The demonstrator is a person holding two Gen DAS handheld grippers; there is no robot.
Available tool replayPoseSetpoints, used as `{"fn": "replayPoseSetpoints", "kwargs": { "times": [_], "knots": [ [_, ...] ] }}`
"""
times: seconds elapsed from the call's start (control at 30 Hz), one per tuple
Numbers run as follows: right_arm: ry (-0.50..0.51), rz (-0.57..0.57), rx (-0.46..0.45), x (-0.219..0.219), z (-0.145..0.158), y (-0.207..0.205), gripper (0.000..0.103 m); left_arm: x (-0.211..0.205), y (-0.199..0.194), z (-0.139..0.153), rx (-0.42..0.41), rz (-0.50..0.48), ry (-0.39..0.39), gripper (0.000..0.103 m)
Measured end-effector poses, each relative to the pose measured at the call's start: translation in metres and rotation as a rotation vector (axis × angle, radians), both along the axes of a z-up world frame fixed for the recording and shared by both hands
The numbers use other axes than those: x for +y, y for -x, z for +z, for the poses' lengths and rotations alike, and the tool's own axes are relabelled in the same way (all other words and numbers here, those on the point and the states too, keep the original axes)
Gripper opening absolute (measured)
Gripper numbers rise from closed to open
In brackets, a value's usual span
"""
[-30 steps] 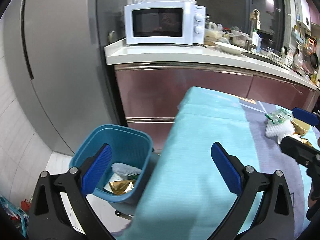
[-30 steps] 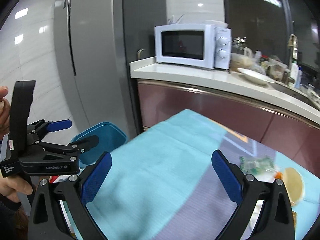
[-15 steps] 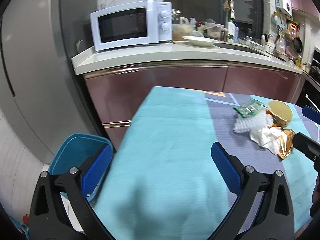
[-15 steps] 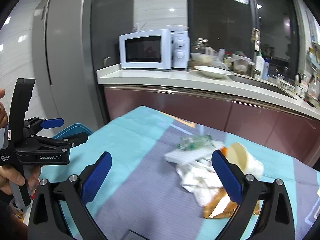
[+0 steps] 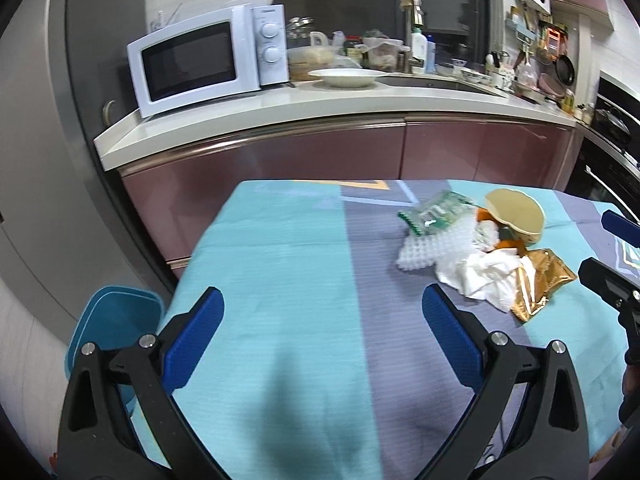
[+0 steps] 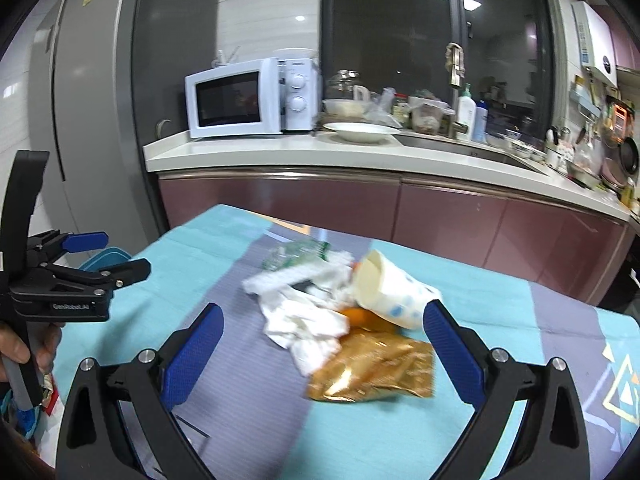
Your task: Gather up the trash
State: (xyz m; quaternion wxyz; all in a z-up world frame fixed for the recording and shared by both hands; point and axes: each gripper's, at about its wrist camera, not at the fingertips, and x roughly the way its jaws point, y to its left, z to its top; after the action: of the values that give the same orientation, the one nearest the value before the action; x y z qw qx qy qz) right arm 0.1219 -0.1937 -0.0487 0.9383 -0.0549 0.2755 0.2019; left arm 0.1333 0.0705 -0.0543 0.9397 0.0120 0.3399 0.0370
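Kitchen counter with the microwave sits far back; nearer is the teal-and-grey tablecloth. Both tongs have swung away from the blue bin toward the trash pile, so next pickup's coming. Left gripper and right gripper gape wide, empty. Crumpled tissue, crinkly gold wrapper, tipped paper cup.

White lettering "GenRobot.AI" is printed on the black body of the left gripper, at the frame's left edge.
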Motion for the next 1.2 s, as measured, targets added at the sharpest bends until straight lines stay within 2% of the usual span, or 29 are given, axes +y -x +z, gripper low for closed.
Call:
{"fn": "replayPoseSetpoints", "kwargs": {
  "times": [0.43, 1.2],
  "knots": [
    [0.008, -0.095, 0.034, -0.044, -0.014, -0.005, 0.097, -0.039, -0.02, -0.009, 0.021, -0.084, 0.011, 0.098],
    [0.011, -0.11, 0.043, -0.05, -0.017, -0.01, 0.097, -0.05, -0.033, -0.017, 0.048, -0.089, 0.008, 0.098]
  ]
}}
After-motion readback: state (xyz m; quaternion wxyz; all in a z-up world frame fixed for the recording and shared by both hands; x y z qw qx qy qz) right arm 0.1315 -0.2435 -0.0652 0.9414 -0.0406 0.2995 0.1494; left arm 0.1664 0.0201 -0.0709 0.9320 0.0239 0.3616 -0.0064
